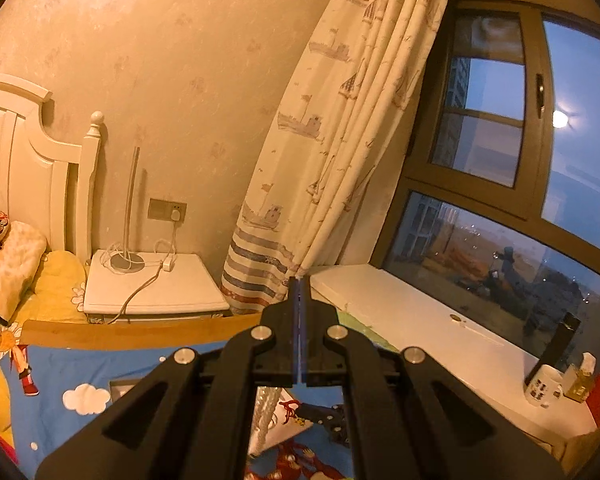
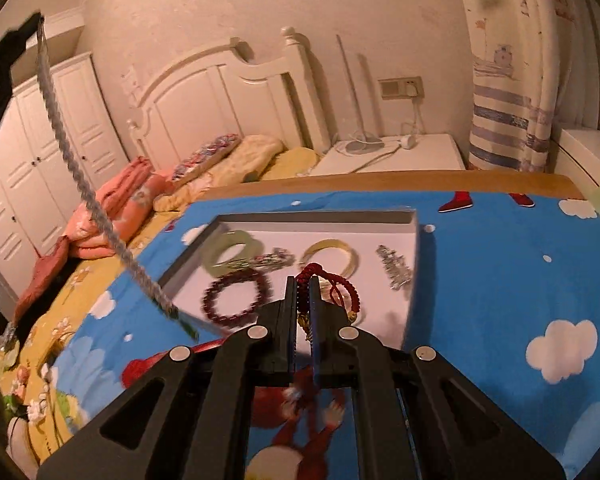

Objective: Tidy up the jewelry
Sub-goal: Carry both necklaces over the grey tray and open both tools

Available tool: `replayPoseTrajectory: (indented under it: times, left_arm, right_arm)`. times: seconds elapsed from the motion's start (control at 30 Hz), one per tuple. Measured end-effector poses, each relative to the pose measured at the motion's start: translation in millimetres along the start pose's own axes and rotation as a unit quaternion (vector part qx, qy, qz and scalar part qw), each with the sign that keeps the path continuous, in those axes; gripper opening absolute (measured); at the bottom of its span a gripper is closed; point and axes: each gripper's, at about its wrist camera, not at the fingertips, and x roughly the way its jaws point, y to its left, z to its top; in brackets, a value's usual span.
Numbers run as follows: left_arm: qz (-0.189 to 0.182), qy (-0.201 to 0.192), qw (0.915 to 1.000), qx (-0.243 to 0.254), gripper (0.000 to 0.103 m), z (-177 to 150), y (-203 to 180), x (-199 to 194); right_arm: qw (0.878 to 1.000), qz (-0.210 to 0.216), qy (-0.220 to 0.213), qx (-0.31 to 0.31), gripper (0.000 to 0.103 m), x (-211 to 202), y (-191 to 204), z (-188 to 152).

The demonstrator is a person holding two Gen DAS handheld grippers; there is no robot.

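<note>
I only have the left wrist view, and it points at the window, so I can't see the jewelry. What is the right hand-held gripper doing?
Observer: The right hand-held gripper is shut on a red cord bracelet, in front of the tray.
Operator: What lies in the tray?
Observer: A green bangle, a yellow bangle, a dark red bead bracelet and a silver clip.
Operator: And my left side?
Observer: The left hand-held gripper is raised, and a long silvery chain hangs from it toward the tray's near left corner.

Red braided cord bracelet [image 2: 328, 284] over white tray [image 2: 320, 216]; silvery chain [image 2: 80, 184] dangling left.
</note>
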Motion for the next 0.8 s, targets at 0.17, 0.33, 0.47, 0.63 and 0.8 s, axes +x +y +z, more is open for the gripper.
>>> replayPoseTrajectory:
  times: [0.17, 0.33, 0.47, 0.63, 0.8]
  left_arm:
    - [0.02, 0.016, 0.9996, -0.008, 0.0, 10, 6, 46]
    - [0.022, 0.026, 0.999, -0.029, 0.0, 13, 11, 87]
    - [0.017, 0.018, 0.999, -0.038, 0.0, 12, 6, 106]
    - [0.105, 0.058, 0.9926, -0.018, 0.0, -21, 26, 127]
    - [0.153, 0.114, 0.981, -0.036, 0.0, -81, 70, 123]
  right_arm:
    - [0.999, -0.043, 0.028, -0.015, 0.006, 24, -6, -1]
    - [0.993, -0.087, 0.049, -0.057, 0.006, 40, 0, -9]
    - [0.99, -0.105, 0.059, -0.078, 0.006, 49, 4, -16]
    - [0.989, -0.103, 0.077, -0.076, 0.007, 52, 2, -21]
    - [0.99, -0.072, 0.095, -0.081, 0.008, 57, 2, -21]
